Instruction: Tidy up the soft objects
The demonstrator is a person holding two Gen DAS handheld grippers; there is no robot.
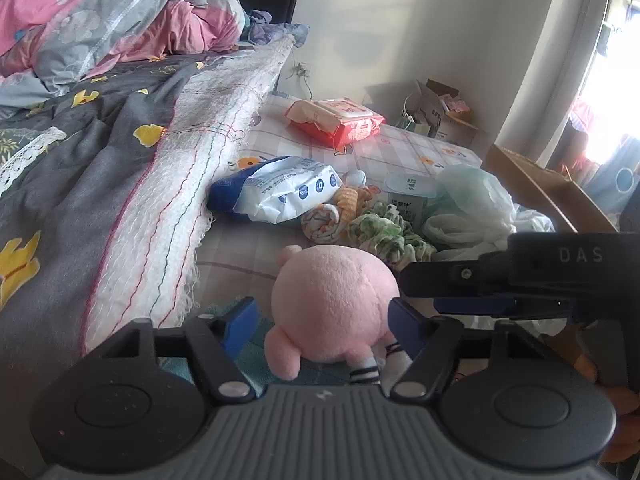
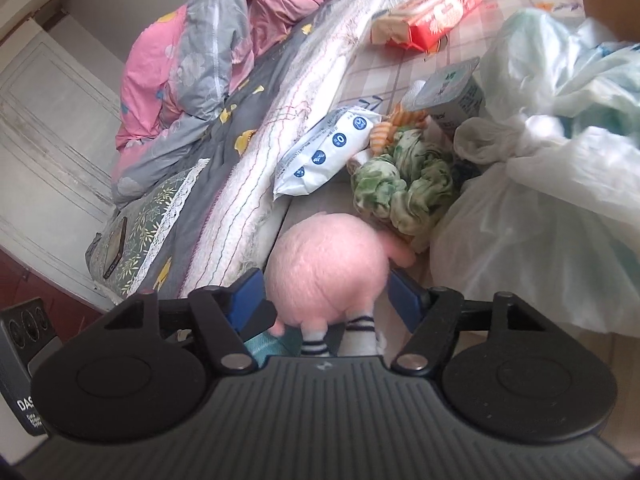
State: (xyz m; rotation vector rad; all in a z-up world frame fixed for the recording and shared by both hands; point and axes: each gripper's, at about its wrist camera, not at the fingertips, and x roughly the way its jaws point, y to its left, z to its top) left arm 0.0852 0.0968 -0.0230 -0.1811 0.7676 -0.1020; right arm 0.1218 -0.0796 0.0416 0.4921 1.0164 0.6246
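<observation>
A pink plush toy [image 1: 332,304] with striped legs sits on the bed between the blue-padded fingers of my left gripper [image 1: 320,320]. The left finger stands apart from the plush, the right finger touches it. The same plush [image 2: 326,272] sits between the fingers of my right gripper [image 2: 326,300], which touch its sides. The right gripper's body also shows in the left wrist view [image 1: 520,276], at the right. Green-white rolled cloths [image 1: 384,236] [image 2: 404,184], a small floral roll [image 1: 324,222] and orange striped socks [image 1: 350,200] lie just beyond the plush.
A blue-white wipes pack [image 1: 280,192] [image 2: 328,148] and a red pack [image 1: 340,120] [image 2: 432,16] lie on the checked sheet. Plastic bags [image 2: 540,200] fill the right. A grey quilt [image 1: 100,168] and pink duvet [image 1: 120,20] lie left. A cardboard box [image 1: 552,188] stands at right.
</observation>
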